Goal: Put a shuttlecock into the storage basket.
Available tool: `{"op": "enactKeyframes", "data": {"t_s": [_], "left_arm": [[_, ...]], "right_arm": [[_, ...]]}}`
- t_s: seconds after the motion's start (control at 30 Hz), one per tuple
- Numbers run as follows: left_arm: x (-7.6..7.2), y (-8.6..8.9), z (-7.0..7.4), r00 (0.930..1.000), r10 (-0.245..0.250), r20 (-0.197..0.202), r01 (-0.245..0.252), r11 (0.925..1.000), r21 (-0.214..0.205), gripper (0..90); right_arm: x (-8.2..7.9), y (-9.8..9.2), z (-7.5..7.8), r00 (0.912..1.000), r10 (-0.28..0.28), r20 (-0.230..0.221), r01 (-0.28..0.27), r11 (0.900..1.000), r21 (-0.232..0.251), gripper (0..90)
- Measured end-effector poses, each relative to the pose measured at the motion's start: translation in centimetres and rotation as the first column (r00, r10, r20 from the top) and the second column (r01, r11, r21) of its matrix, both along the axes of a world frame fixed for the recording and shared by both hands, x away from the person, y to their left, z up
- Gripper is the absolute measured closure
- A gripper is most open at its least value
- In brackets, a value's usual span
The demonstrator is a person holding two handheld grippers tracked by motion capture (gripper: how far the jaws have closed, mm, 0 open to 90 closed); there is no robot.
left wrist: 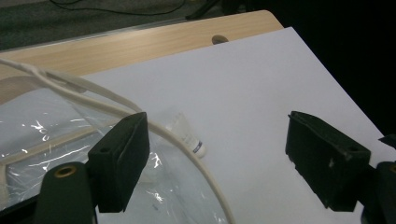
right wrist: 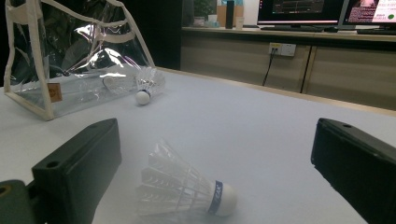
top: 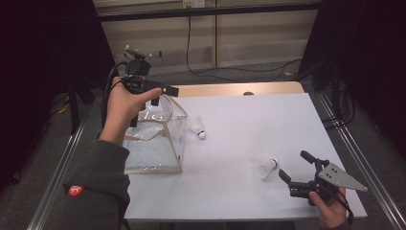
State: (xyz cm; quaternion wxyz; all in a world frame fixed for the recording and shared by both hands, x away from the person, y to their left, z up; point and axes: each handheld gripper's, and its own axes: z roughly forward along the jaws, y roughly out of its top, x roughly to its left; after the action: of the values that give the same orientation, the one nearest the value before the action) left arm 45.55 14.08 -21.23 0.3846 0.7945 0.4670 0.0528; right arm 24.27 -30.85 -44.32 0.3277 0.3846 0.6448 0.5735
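Note:
A clear plastic bag [top: 153,139] with cream trim stands at the left of the white table top [top: 249,115]. My left gripper [top: 164,96] hovers over the bag's top, jaws wide open. In the left gripper view the bag's cream handle strap [left wrist: 93,95] curves past the left jaw, and nothing is pinched in my left gripper [left wrist: 219,135]. One white shuttlecock [top: 197,127] lies just right of the bag. A second shuttlecock [top: 265,167] lies on its side near the front right. My right gripper [top: 293,164] sits low beside it, open, with the shuttlecock [right wrist: 184,191] between the spread jaws, untouched.
A wooden table edge [top: 230,89] with a round hole runs behind the white sheet. Metal rails [top: 352,143] flank the table on both sides. A black cable [top: 191,57] trails over the floor at the back. Dark curtains close in left and right.

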Motion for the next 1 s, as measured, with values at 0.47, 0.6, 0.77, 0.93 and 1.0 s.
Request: {"op": "enactKeyframes", "data": {"t_s": [0.47,0.6,0.77,0.93,1.0], "left_arm": [[-0.7,-1.8,-0.2,0.9976,-0.07,0.002,0.07,0.9975,-0.005,20.1],[-0.9,-2.4,-0.3,0.9953,-0.097,0.002,0.097,0.9953,-0.008,19.5],[-1.2,-3.1,-0.4,0.9926,-0.122,0.002,0.122,0.9925,-0.01,18.6],[-1.6,-3.8,-0.5,0.9889,-0.149,0.005,0.149,0.9889,-0.009,18.2],[-1.8,-4.1,-0.6,0.9861,-0.166,0.008,0.166,0.9861,-0.003,18.0]], "right_arm": [[0.0,0.0,0.0,1.0,0.0,-0.001,0.0,1.0,-0.001,1.7],[0.0,0.0,0.0,1.0,0.0,0.0,0.0,1.0,-0.002,1.7],[0.0,0.0,0.0,1.0,0.001,0.0,-0.001,1.0,-0.004,1.7],[0.0,0.0,0.0,1.0,0.0,0.0,0.0,1.0,-0.003,1.6],[0.0,0.0,0.0,1.0,0.001,-0.001,-0.001,1.0,-0.003,1.7]]}}
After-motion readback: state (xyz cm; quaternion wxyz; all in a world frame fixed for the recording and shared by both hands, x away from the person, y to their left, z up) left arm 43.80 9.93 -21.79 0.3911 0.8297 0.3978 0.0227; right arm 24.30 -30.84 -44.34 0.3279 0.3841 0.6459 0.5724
